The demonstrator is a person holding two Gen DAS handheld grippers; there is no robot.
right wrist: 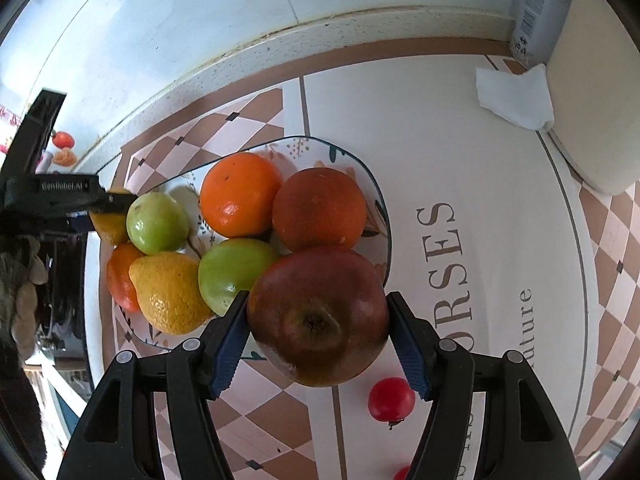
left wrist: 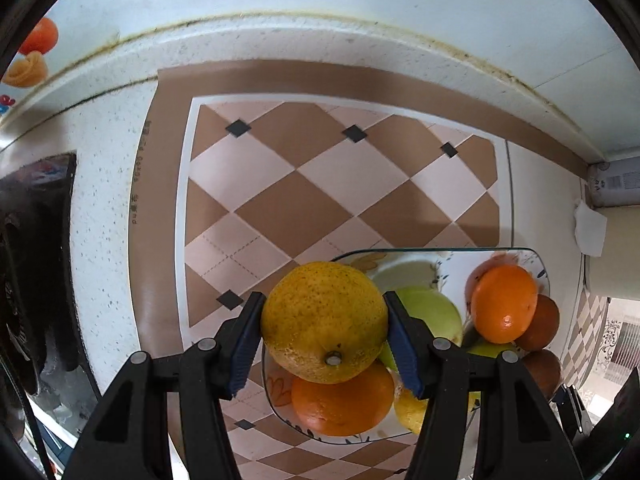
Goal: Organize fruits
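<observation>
We have the left tool [left wrist: 325, 334] clamped on an orange [left wrist: 324, 322] and the right tool [right wrist: 318, 330] on an apple [right wrist: 318, 316]; let's lower each gently into a free plate [right wrist: 376, 188] gap.

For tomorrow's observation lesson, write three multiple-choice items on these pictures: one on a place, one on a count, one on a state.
1. Where is the small red tomato?
A. on the patterned glass plate
B. on the mat beside the plate
C. in a gripper

2. How many green apples are on the plate?
A. one
B. two
C. four

3. What does the left gripper hold?
A. nothing
B. a tissue
C. a speckled yellow-orange citrus fruit

Answers: B, it lies off the plate's rim; B, two green apples show; C, both pads press its sides.
</observation>
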